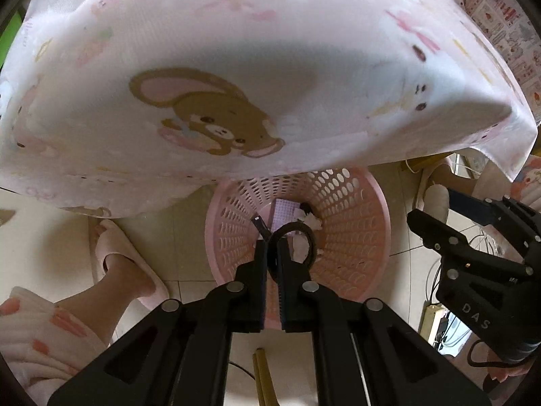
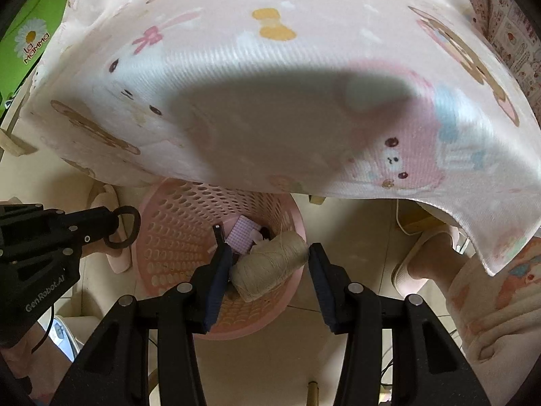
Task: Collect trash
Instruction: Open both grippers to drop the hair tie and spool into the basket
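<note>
A pink perforated basket (image 1: 358, 233) stands on the floor, partly under the table's edge. It holds a lilac checked packet (image 1: 284, 213), crumpled white paper (image 1: 309, 221) and a small dark piece. My left gripper (image 1: 270, 242) points down over it, shut on a black ring (image 1: 309, 237) that loops out past the fingertips. My right gripper (image 2: 267, 248) hangs over the same basket (image 2: 169, 243), its pads against both ends of a beige spool of thread (image 2: 270, 267). The right wrist view shows the left gripper (image 2: 113, 219) with the ring (image 2: 130, 226) at the basket's left rim.
A table with a pink cartoon tablecloth (image 1: 270, 67) overhangs the basket's far side. A person's feet in pink slippers (image 1: 125, 253) (image 2: 419, 264) flank the basket. A power strip (image 1: 436, 318) and cables lie on the tiled floor. A green box (image 2: 33, 34) stands at the far left.
</note>
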A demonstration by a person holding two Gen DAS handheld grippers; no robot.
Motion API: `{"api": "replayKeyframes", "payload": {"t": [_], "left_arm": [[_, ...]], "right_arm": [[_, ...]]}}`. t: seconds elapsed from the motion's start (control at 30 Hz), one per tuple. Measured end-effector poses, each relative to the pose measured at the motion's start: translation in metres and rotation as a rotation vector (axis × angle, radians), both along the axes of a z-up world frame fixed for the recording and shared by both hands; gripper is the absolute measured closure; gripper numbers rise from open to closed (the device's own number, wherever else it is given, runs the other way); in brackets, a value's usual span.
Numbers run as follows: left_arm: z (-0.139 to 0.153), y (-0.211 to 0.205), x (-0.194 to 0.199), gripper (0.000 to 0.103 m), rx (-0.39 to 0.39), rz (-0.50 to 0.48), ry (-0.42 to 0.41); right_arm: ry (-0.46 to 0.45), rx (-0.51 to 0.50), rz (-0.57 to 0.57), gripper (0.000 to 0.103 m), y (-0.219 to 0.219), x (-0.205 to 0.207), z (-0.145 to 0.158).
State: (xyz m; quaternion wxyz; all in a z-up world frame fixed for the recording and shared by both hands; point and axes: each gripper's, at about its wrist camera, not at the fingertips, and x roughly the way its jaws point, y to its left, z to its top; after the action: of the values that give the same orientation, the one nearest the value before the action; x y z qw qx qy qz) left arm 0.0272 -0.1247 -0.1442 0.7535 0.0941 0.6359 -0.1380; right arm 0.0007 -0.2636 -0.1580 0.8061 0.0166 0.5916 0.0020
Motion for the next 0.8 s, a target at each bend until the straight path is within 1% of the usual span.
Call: {"api": "replayKeyframes", "payload": {"t": [0.03,0.1,0.17,0.23,0.27,0.4,0.53,0.8], "left_arm": [[0.000,0.000,0.000,0.093,0.004,0.000,0.000],[0.000,0.000,0.001,0.081,0.008,0.002,-0.002],[0.001,-0.001,0.001,0.076,0.009,0.001,-0.011],[0.003,-0.001,0.001,0.072,0.010,-0.001,-0.020],[0.003,-0.001,0.000,0.069,0.008,0.001,-0.022],[0.007,0.002,0.000,0.062,-0.002,0.012,-0.033],[0.018,0.007,-0.003,0.061,-0.010,0.018,-0.084],[0.062,0.023,-0.011,0.058,-0.069,0.057,-0.224]], "right_arm": [[0.001,-0.001,-0.001,0.053,-0.001,0.000,0.000],[0.008,-0.001,-0.006,0.052,-0.002,0.001,-0.001],[0.004,0.002,-0.009,0.046,-0.003,0.002,0.000],[-0.009,0.000,-0.013,0.040,-0.005,0.001,0.002],[-0.018,-0.002,-0.014,0.038,-0.006,0.001,0.003],[-0.034,-0.007,-0.009,0.037,-0.008,0.000,0.009],[-0.058,-0.005,-0.019,0.037,-0.010,-0.002,0.019],[-0.187,-0.039,-0.002,0.037,-0.009,-0.017,0.060]]}}
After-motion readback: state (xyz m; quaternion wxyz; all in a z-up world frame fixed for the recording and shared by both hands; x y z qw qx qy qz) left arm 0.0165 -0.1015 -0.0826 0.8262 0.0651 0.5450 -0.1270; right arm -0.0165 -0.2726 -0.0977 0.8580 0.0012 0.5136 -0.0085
